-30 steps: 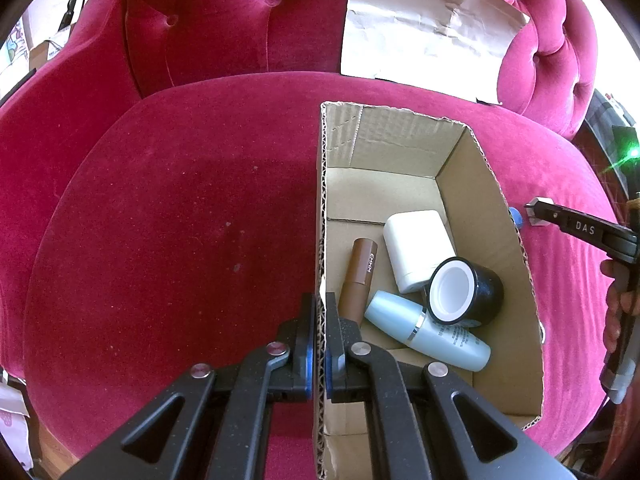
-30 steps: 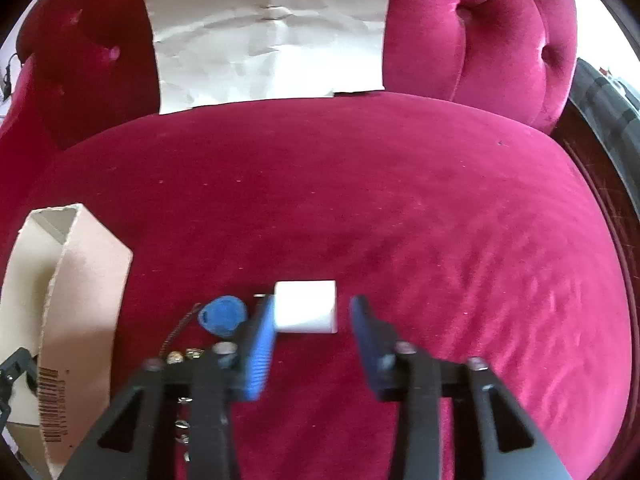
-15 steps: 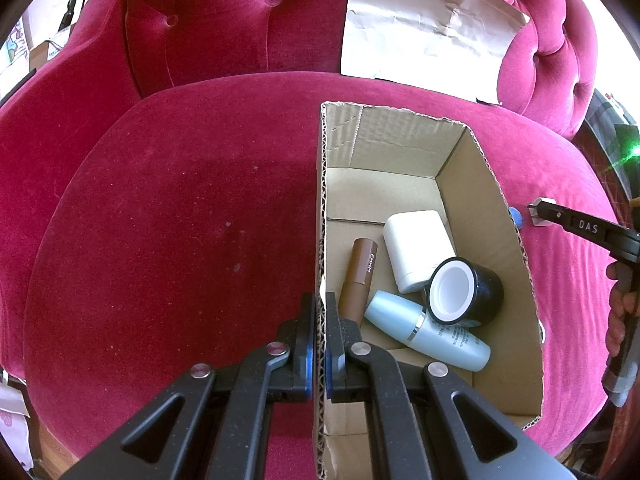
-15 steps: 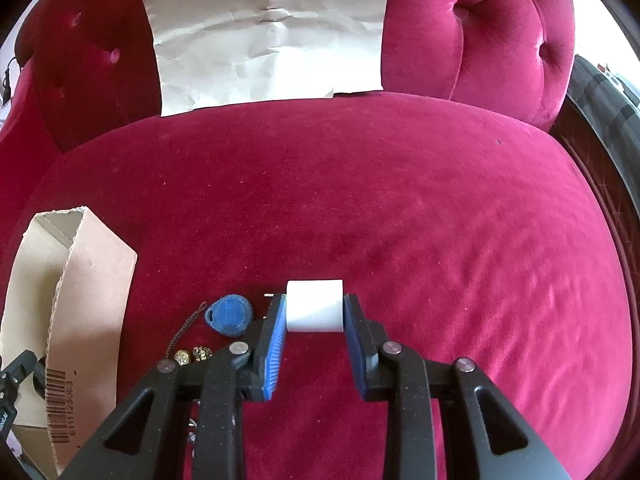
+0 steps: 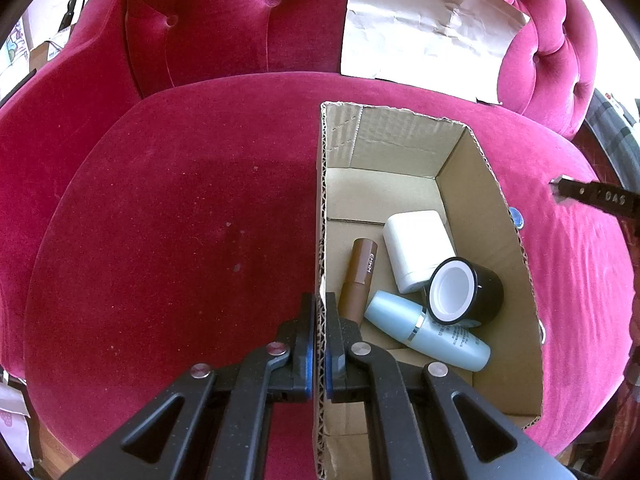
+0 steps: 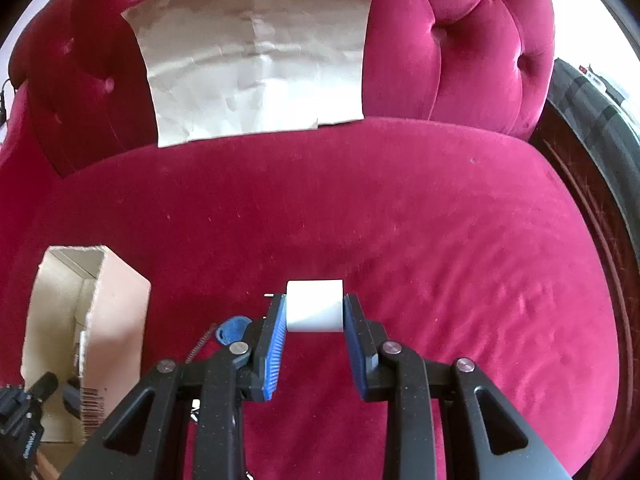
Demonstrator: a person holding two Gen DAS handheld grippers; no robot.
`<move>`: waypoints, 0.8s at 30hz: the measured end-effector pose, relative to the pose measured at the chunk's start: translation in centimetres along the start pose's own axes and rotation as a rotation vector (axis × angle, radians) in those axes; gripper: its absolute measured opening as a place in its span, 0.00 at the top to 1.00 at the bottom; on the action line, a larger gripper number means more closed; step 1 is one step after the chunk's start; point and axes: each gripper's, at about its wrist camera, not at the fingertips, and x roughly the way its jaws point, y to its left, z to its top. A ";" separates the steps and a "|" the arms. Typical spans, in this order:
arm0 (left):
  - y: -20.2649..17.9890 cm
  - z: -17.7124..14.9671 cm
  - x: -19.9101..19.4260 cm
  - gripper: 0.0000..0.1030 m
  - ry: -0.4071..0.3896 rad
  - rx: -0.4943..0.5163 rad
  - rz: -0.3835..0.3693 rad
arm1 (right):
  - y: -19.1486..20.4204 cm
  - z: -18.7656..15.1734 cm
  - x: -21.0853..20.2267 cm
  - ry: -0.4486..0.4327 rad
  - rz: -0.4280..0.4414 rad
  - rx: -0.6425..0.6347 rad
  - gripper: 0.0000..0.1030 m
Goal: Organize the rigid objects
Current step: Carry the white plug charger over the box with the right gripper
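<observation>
On the red velvet sofa seat stands an open cardboard box (image 5: 404, 144). My left gripper (image 5: 319, 312) is shut on its left wall. Inside lie a brown tube (image 5: 360, 276), a white case (image 5: 416, 248), a black jar (image 5: 466, 294) and a pale blue bottle (image 5: 424, 334). In the right wrist view my right gripper (image 6: 315, 312) is shut on a small white block (image 6: 315, 306), held just above the seat, right of the box (image 6: 116, 304). A blue key fob (image 6: 234, 329) with a chain lies on the cushion left of that gripper.
A creased sheet of paper (image 6: 256, 60) leans on the tufted sofa back. Dark wooden trim (image 6: 592, 216) borders the seat at the right. The right gripper's tip (image 5: 592, 196) shows at the right rim of the left wrist view.
My right gripper closed on the white block and lifted it off the cushion. The left gripper stayed clamped on the box wall.
</observation>
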 end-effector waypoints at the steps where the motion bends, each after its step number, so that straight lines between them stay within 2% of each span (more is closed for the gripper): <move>1: 0.0 0.0 0.0 0.97 0.000 0.000 0.000 | 0.1 0.1 -0.3 -0.007 0.001 -0.002 0.71; 24: 0.0 0.0 -0.1 0.97 0.000 0.000 0.002 | 4.3 1.9 -6.7 -0.147 0.080 -0.076 0.71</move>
